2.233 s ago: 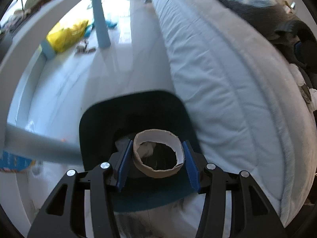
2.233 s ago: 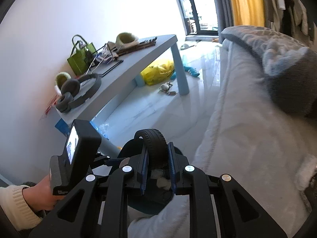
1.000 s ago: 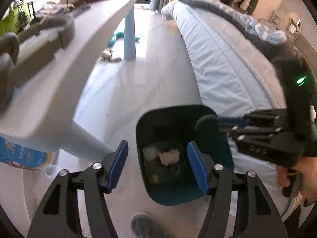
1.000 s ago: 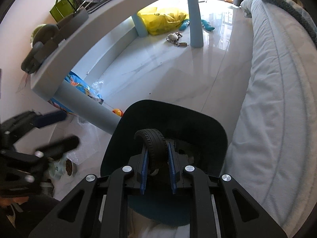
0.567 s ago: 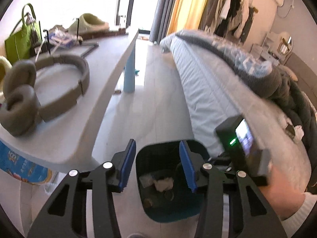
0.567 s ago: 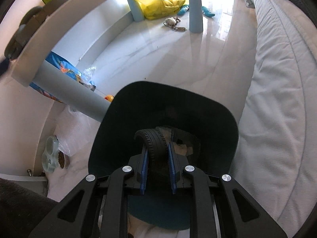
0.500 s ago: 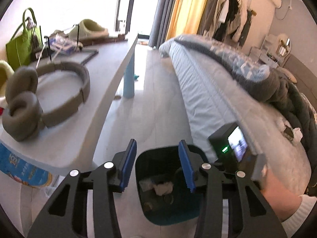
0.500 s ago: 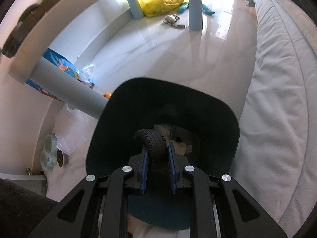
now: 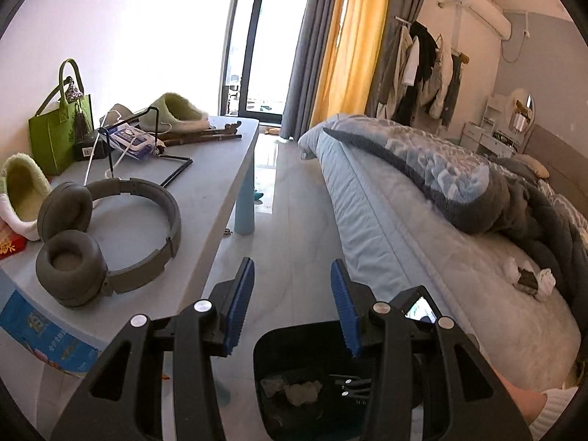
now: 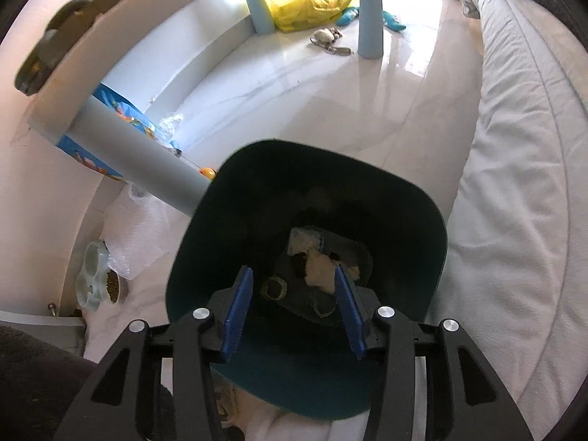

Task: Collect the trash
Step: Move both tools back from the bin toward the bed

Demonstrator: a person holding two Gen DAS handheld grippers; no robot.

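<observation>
Right tongs [image 10: 292, 308] opening (empty) over trash bin [image 10: 433, 228]

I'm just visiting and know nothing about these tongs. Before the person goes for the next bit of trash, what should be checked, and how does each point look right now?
1. Right tongs let go of their load: ok, jaws opening, nothing between them.
2. Right tongs over the bin: ok, they point down into it.
3. Trash landed inside: ok, cardboard ring and crumpled paper lie at the bottom.
4. Left tongs free for picking: ok, open and empty.
5. Next trash chosen: cannot tell; white wads lie on the bed, but whether they are trash is unclear.
6. Headphones on the table out of the way: ok.
</observation>
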